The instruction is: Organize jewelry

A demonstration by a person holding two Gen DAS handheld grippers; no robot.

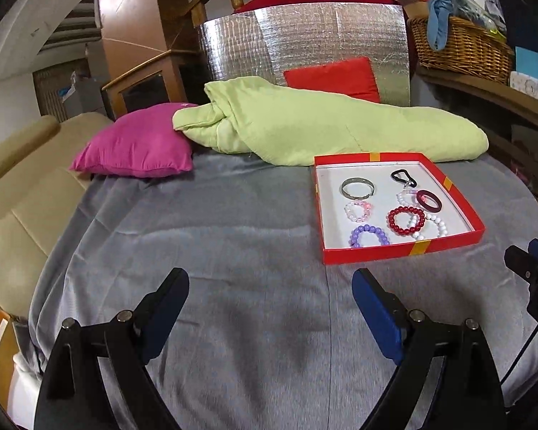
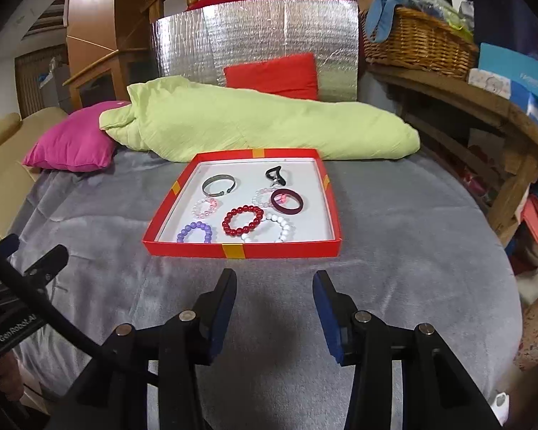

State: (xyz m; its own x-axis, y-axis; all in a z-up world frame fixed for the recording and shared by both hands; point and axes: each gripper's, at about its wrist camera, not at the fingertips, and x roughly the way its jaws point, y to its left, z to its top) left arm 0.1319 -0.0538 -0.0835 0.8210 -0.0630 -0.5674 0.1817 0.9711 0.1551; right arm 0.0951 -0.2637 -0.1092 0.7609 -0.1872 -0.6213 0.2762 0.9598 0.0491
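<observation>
A shallow red box (image 2: 240, 250) (image 1: 401, 253) lies on the grey bedspread. Inside it lie several bracelets: a red bead one (image 2: 242, 220) (image 1: 406, 220), a purple bead one (image 2: 195, 233) (image 1: 369, 236), a white bead one (image 2: 281, 228), a pink-white one (image 2: 205, 206), a silver bangle (image 2: 218, 185) (image 1: 357, 186), a dark maroon band (image 2: 287, 201) (image 1: 428, 201) and a black clip (image 2: 275, 174). My right gripper (image 2: 274, 283) is open and empty, just in front of the box. My left gripper (image 1: 270, 279) is open and empty, to the box's left front.
A green quilt (image 2: 254, 125) lies behind the box, with a magenta pillow (image 2: 71, 143) at the left and a red cushion (image 2: 272, 73) against a silver foil board. A wooden shelf with a wicker basket (image 2: 419, 41) stands right. A beige sofa (image 1: 14, 186) is left.
</observation>
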